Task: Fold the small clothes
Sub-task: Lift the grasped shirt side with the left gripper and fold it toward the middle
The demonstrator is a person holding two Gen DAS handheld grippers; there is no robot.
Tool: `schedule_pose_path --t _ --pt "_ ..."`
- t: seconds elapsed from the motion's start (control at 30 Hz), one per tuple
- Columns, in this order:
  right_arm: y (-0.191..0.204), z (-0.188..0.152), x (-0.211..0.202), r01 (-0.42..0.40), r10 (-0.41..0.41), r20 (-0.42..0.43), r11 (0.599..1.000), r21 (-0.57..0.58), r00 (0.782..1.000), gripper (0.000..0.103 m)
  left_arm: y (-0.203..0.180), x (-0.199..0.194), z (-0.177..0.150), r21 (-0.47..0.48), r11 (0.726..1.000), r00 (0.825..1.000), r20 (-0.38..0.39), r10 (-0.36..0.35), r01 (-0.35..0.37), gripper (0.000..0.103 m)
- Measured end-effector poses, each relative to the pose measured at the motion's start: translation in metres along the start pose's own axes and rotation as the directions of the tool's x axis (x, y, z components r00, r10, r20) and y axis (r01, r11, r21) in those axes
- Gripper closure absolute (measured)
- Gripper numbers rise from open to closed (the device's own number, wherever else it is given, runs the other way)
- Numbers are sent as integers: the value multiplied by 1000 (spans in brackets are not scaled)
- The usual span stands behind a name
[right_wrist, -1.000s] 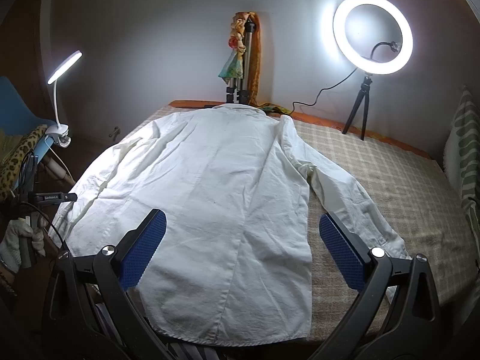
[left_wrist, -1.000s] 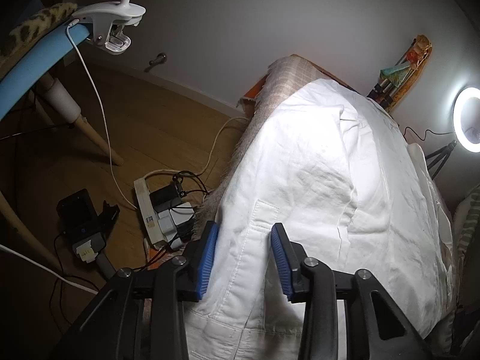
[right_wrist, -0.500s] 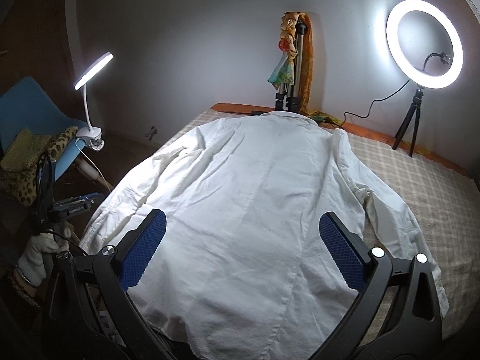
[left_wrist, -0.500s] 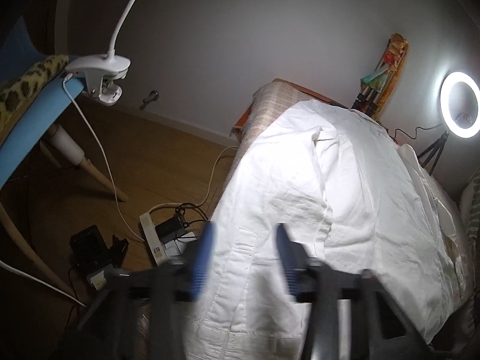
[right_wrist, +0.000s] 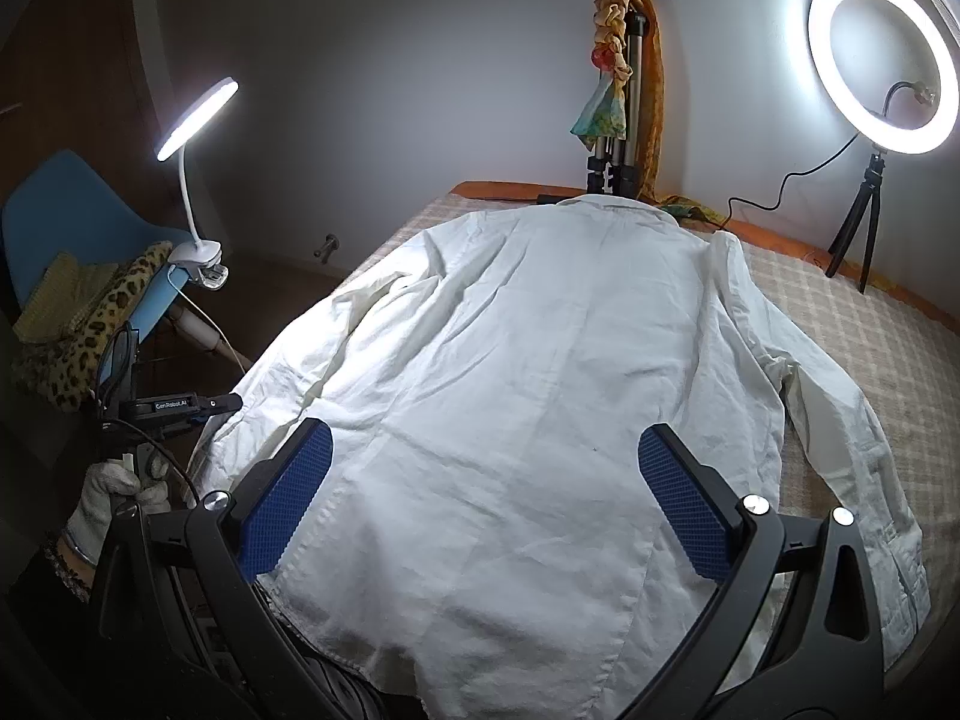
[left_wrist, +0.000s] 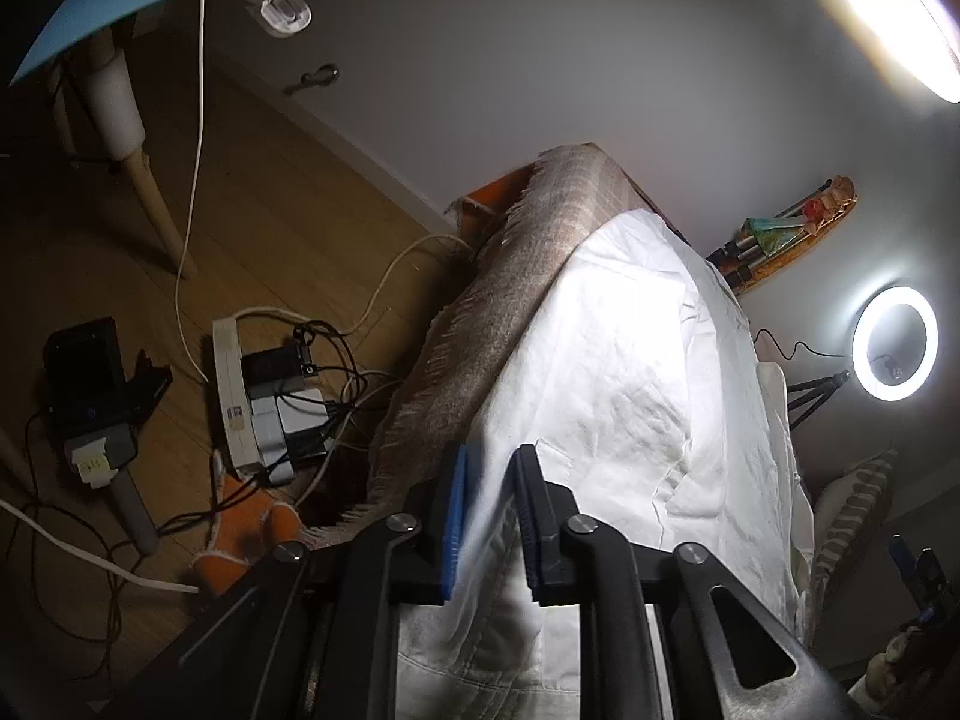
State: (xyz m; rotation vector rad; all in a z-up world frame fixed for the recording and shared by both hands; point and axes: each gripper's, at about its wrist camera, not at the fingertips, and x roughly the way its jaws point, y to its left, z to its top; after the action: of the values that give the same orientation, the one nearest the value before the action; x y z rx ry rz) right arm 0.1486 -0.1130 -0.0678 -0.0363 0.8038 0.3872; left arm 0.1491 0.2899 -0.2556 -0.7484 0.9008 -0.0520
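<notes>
A white long-sleeved shirt [right_wrist: 528, 372] lies back up on a checked blanket [right_wrist: 840, 312], collar at the far end. Its left sleeve hangs over the table's left edge; it shows in the left wrist view [left_wrist: 630, 372]. My left gripper [left_wrist: 489, 516] has closed on the left sleeve near the cuff, with cloth pinched between its blue pads. In the right wrist view the left gripper [right_wrist: 174, 408] sits at the table's left edge. My right gripper [right_wrist: 486, 504] is wide open and empty, above the shirt's lower back near the hem.
A ring light on a tripod [right_wrist: 876, 72] and a tripod with scarves [right_wrist: 618, 120] stand at the far edge. A clip lamp [right_wrist: 198, 114] is fixed to a blue chair [right_wrist: 72, 210] at left. A power strip and cables [left_wrist: 264, 384] lie on the wooden floor.
My left gripper has closed from open onto the left sleeve and moved lower and closer to the table edge. My right gripper has shifted left over the shirt and stays open.
</notes>
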Motion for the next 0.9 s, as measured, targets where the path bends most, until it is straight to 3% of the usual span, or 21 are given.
schedule_pose_path --t 0.03,0.17,0.3,0.4,0.5,0.63,0.9 --pt "0 2 1 -2 2 -1 1000 0 1000 0 -2 -3 0 4 1000 1000 11 -4 4 102" --pt "2 12 4 -29 29 -2 1000 -6 1000 0 -13 -17 3 35 999 998 58 -17 15 103" --pt "2 30 18 -79 79 -15 997 12 997 0 -43 -28 -1 142 990 996 80 -37 26 103" --pt "0 51 37 -164 166 -41 985 53 985 0 -68 -33 -6 219 976 995 90 -44 23 103" --pt "-2 76 68 -233 244 -81 965 121 966 0 -93 -41 -14 298 954 993 106 -52 18 103" --pt "2 103 124 -324 358 -150 923 206 922 6 -128 -45 -30 396 918 993 102 -60 15 103" --pt "-1 113 224 -353 449 -244 867 351 860 16 -175 -19 -81 552 833 999 1 -48 39 103"
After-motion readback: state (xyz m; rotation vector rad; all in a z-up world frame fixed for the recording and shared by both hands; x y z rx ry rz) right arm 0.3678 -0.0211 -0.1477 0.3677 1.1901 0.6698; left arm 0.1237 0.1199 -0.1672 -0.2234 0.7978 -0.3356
